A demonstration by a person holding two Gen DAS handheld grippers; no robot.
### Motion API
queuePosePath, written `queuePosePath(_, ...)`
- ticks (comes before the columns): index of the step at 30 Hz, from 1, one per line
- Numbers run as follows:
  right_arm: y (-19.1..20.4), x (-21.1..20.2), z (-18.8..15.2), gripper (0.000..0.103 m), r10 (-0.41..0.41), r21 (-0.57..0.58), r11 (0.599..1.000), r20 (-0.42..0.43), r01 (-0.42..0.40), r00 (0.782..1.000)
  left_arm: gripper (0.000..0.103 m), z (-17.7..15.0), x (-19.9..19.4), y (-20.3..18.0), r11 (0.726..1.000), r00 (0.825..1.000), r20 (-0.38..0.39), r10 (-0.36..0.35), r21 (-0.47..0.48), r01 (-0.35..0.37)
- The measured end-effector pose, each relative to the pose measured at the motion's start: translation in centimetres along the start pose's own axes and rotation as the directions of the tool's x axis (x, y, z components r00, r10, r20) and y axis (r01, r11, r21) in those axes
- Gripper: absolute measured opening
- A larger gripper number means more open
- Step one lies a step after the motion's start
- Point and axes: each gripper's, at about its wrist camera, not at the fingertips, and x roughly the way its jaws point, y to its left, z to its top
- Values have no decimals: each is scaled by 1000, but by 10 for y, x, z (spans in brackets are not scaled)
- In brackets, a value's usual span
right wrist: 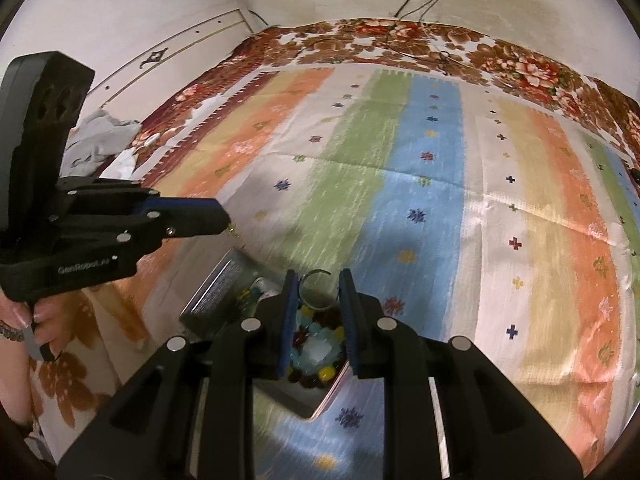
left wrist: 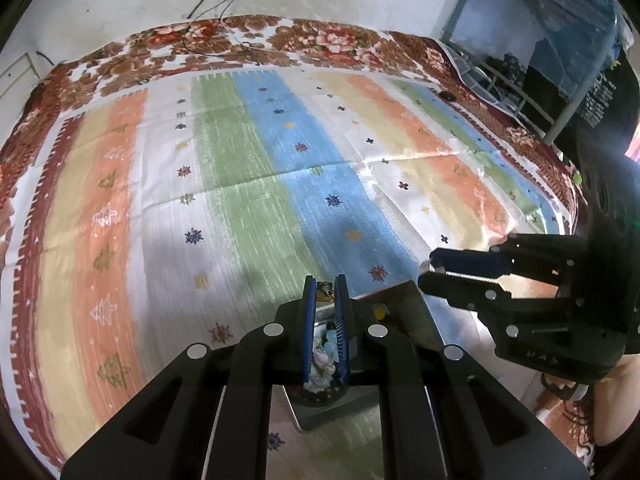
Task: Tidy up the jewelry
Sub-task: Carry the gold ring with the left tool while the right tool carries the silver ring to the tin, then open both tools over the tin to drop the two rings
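Observation:
An open metal tin [right wrist: 320,408] lies on the striped cloth, full of coloured beads and stones [right wrist: 318,354]; its lid [right wrist: 218,292] stands up at the left. In the left wrist view the tin [left wrist: 404,300] lies just beyond my fingers. My left gripper [left wrist: 325,282] is shut on a small gold piece [left wrist: 324,290] pinched at its tips, above the tin. My right gripper [right wrist: 318,276] is shut on a thin silver ring [right wrist: 316,292], also over the tin. Each gripper appears in the other's view: the left gripper [right wrist: 224,216] and the right gripper [left wrist: 425,271].
A striped, patterned cloth [left wrist: 248,168] covers a bed with a floral blanket [left wrist: 328,36] at the far edge. Cables [left wrist: 216,0] hang down the wall behind. A blue metal frame [left wrist: 560,80] stands at the right. A hand [right wrist: 36,320] holds the left gripper's handle.

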Motion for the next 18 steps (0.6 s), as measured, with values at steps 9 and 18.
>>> queuePosePath(9,9,-21,-24,22,49,8,999,35,-49,998,9,-25,-8,-9,999,999,35,-6,-51,7)
queuePosePath(18,16,-18,-24,22,49,-9,999,25,-49,998,9,-32,-6,-12,998,1000,27,-5,-58,6)
